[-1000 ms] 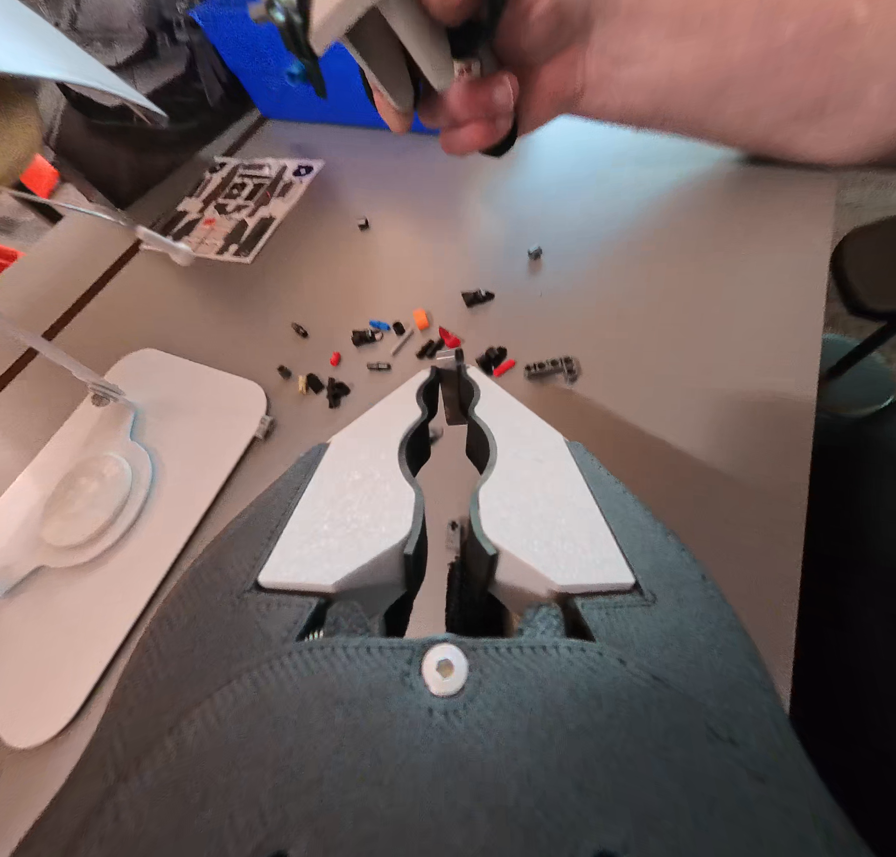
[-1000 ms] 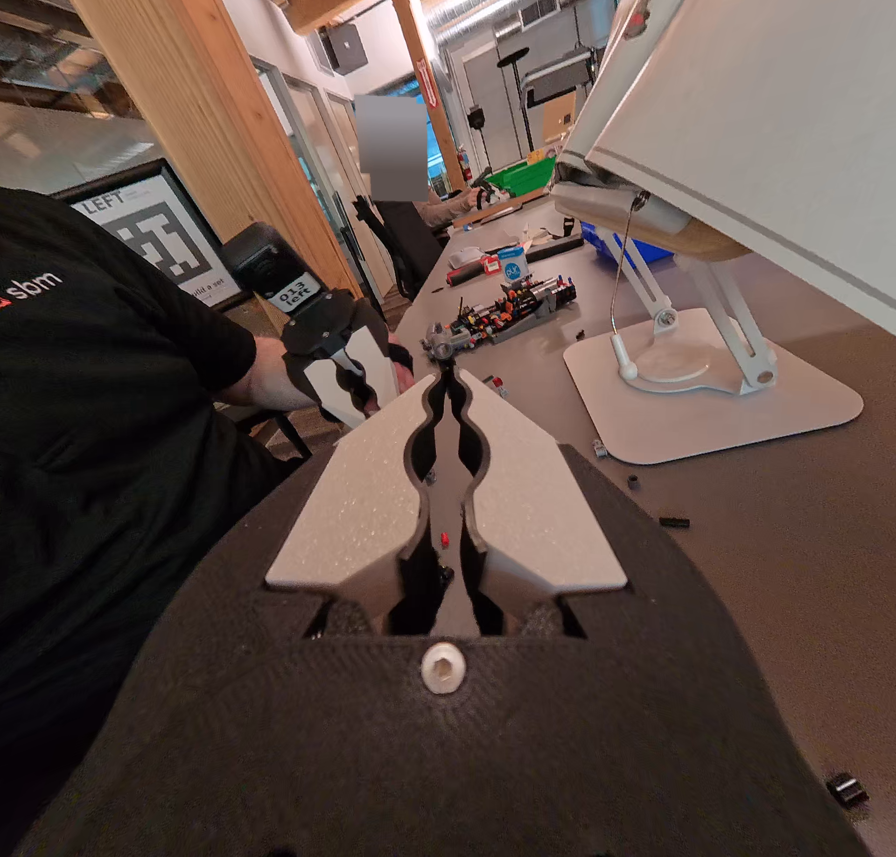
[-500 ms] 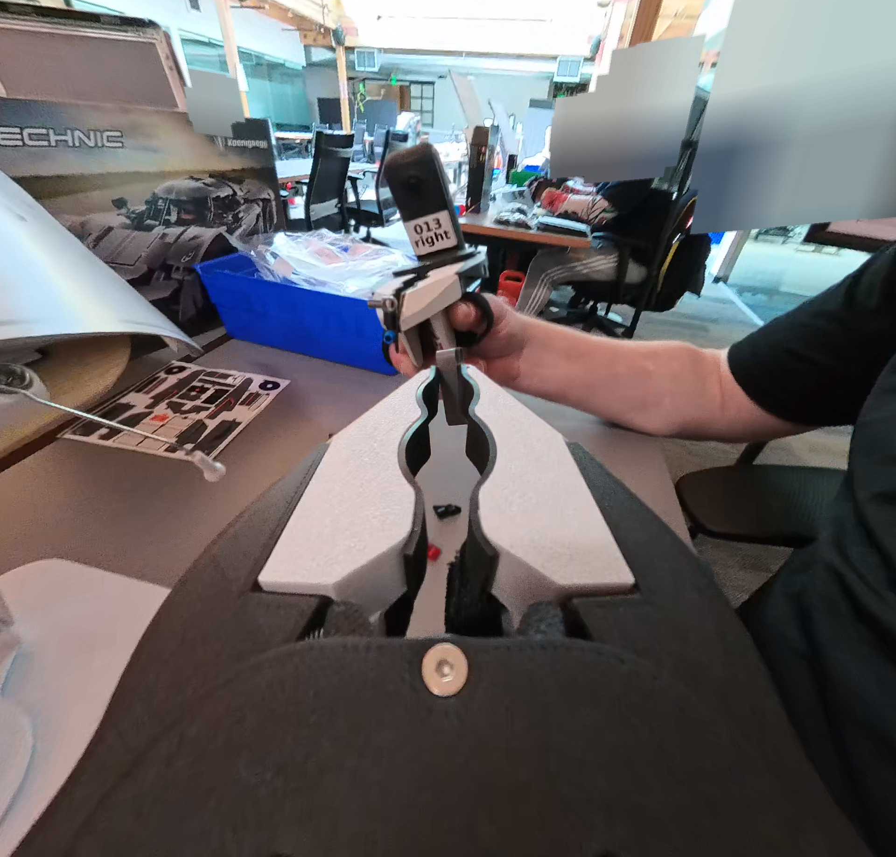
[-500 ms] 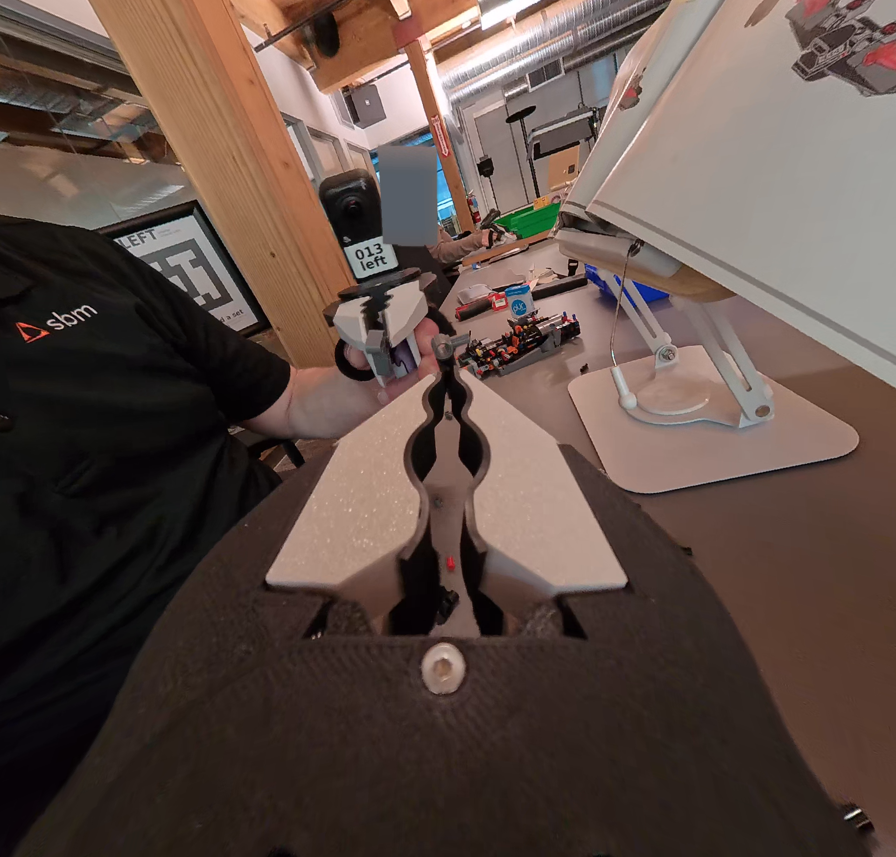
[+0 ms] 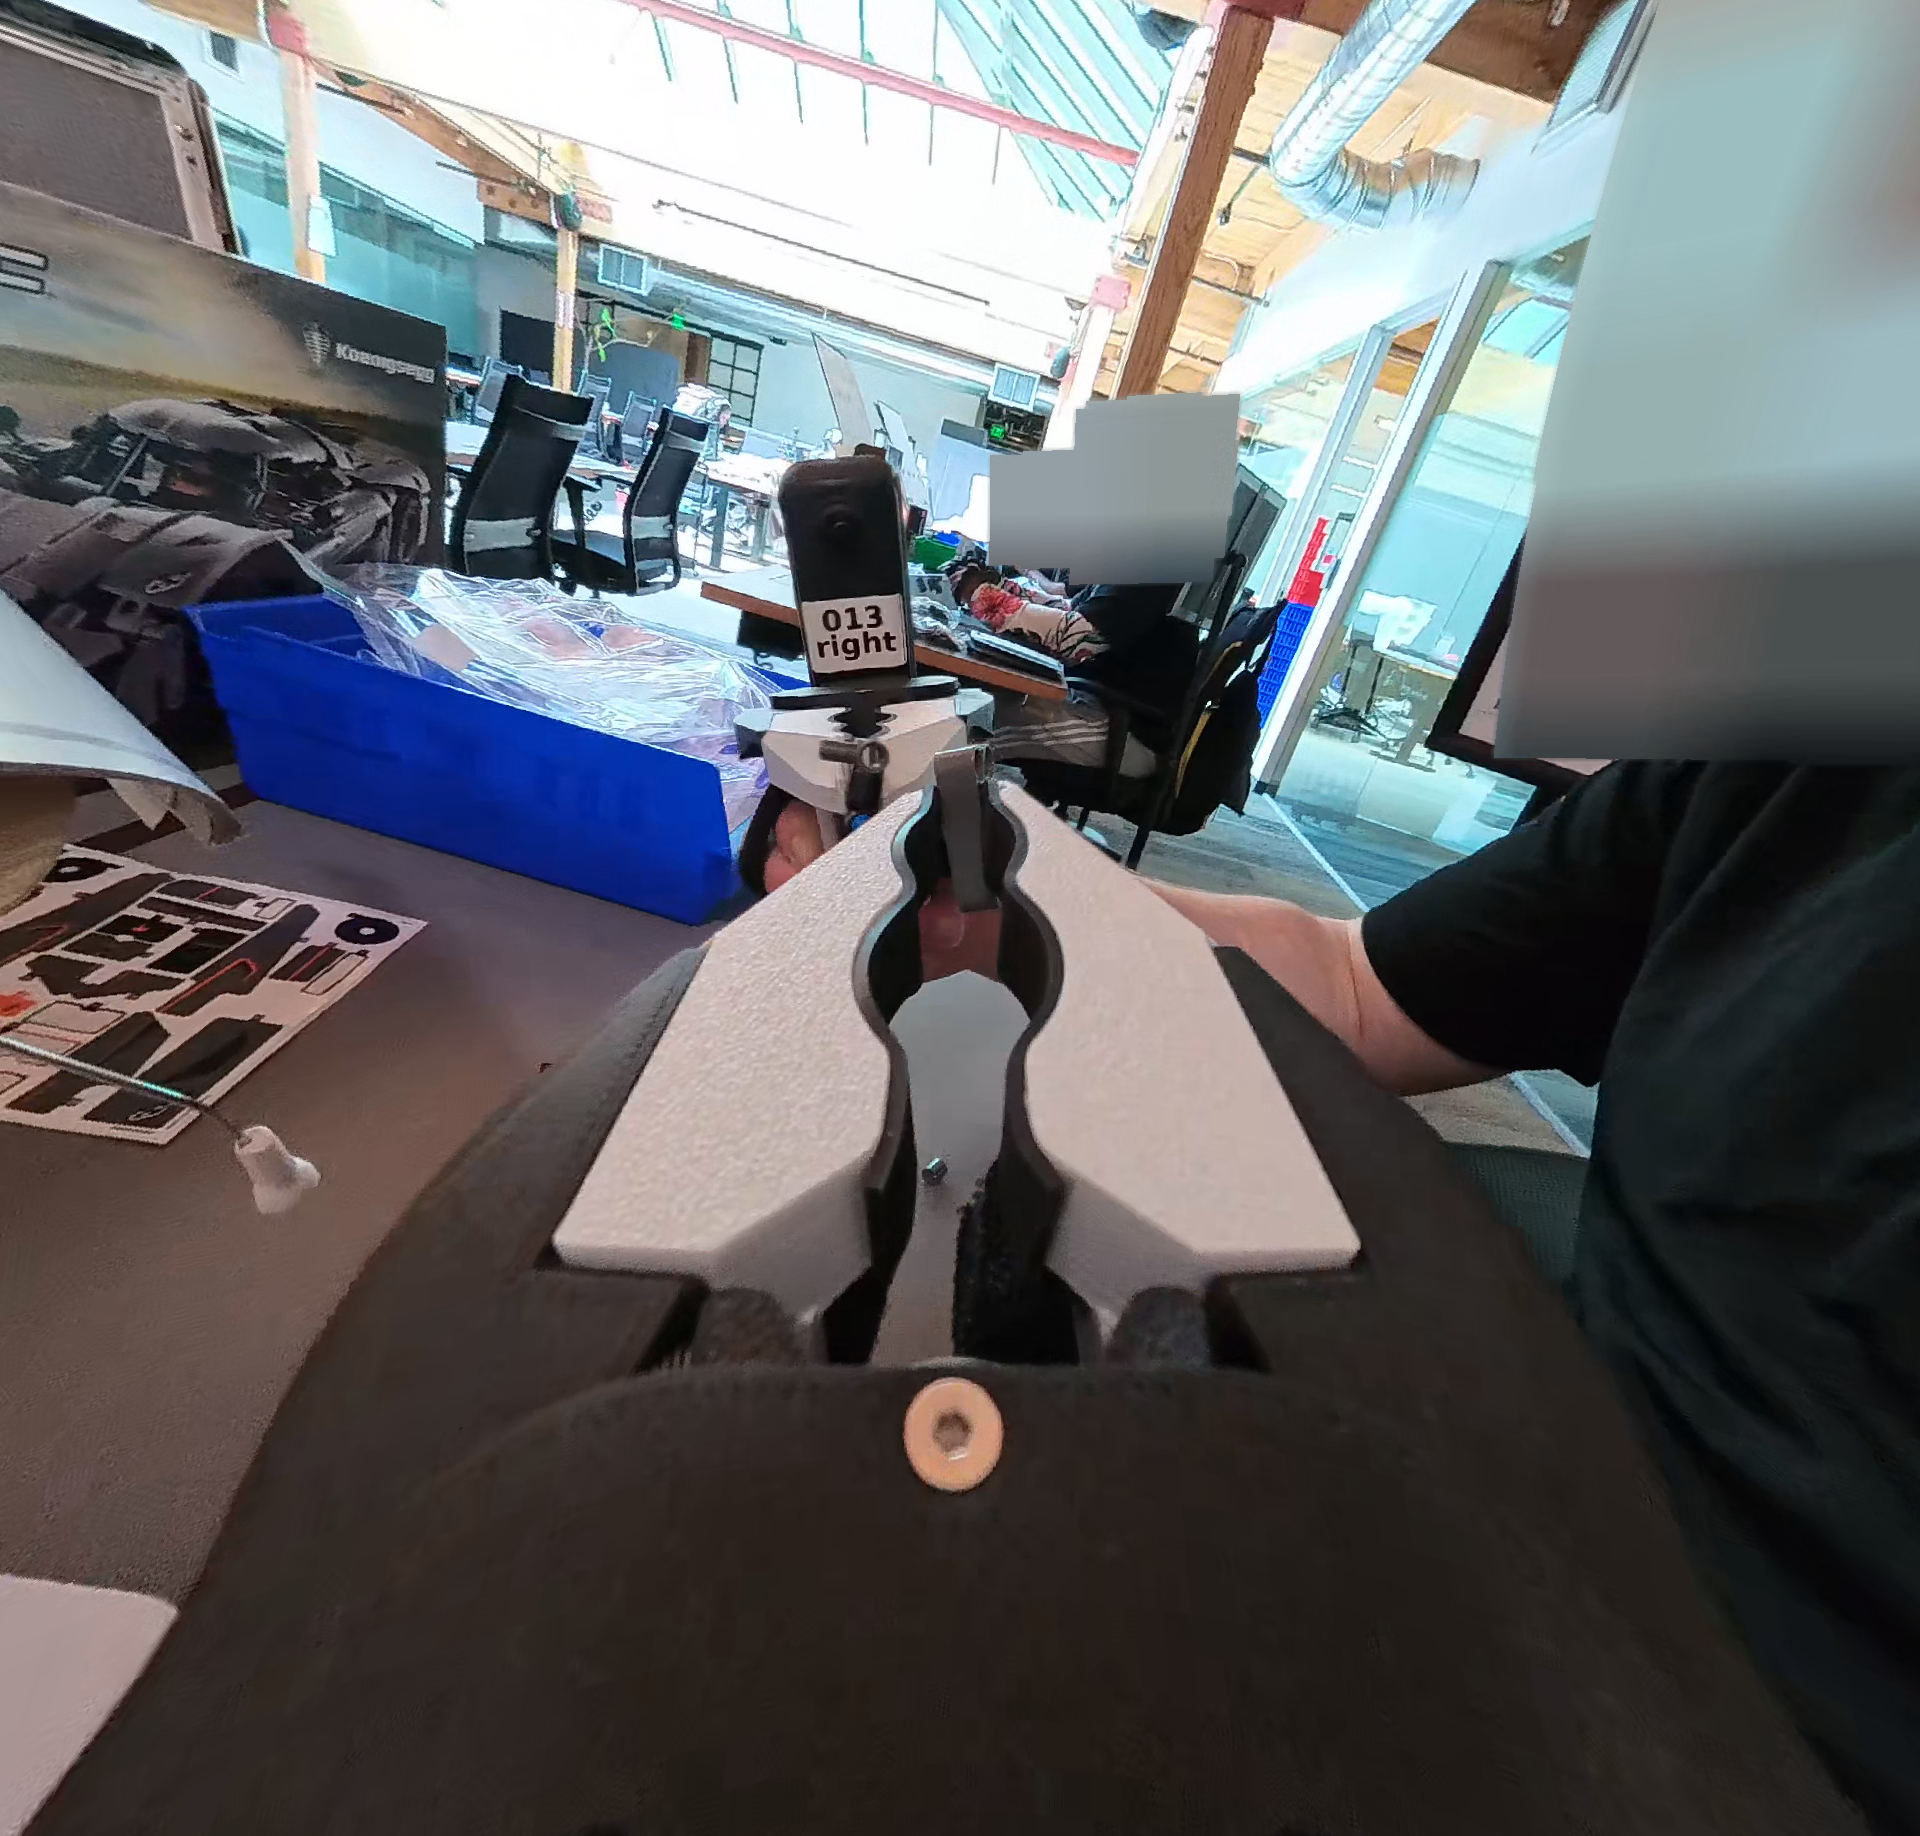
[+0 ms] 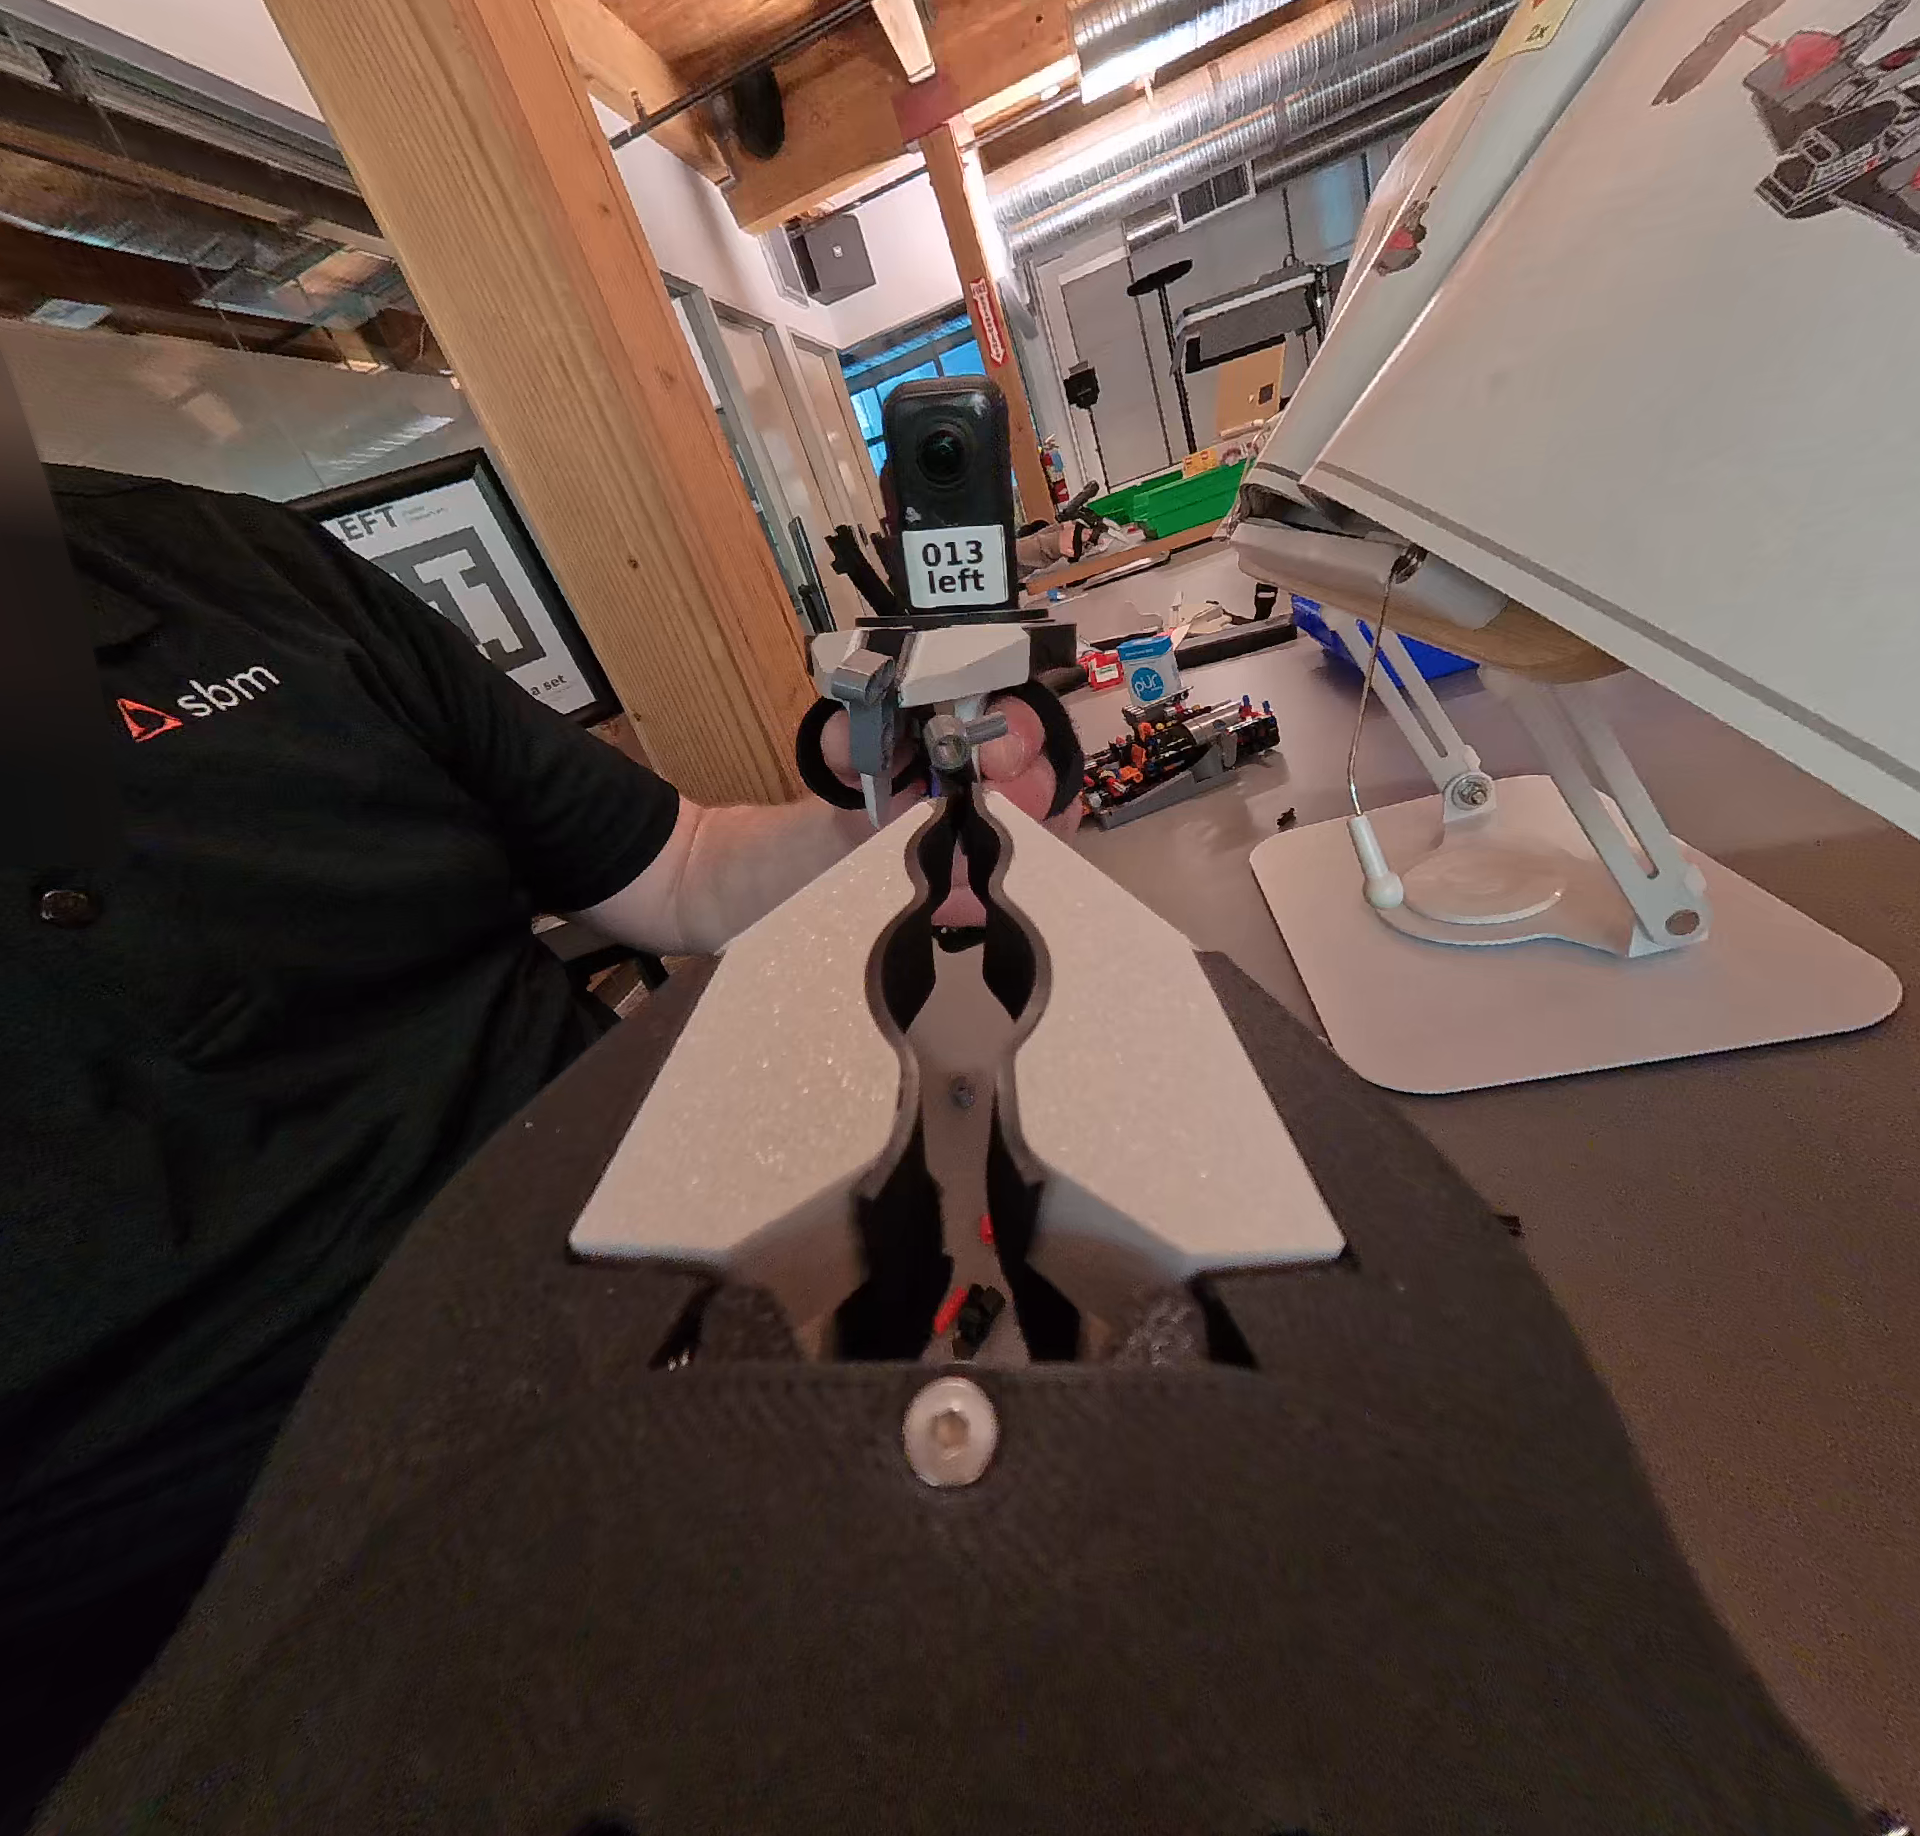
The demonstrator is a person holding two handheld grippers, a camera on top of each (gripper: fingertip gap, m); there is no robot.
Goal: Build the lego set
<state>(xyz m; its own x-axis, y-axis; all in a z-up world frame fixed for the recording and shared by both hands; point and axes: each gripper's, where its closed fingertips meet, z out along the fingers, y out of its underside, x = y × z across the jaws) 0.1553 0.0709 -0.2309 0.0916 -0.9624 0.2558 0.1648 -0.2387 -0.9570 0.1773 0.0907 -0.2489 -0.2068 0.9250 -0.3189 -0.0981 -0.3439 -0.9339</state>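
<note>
Grippers face tip to tip above the desk (image 6: 1662,1215), lifted so their parts can mate.
Left gripper (image 5: 961,810) pinches a grey beam (image 5: 966,841); right gripper (image 6: 961,810) pinches a grey pin (image 6: 951,742), aimed at it.

Daylight pours through the skylight (image 5: 831,72) at twelve o'clock in the left wrist view, blown out to white glare. The right wrist view is dimmer and warmer under the wooden ceiling (image 6: 727,10). Both pictures are sharp at centre; wide-angle distortion bends lines toward the edges, and the box (image 5: 208,456) at nine o'clock smears.
</note>
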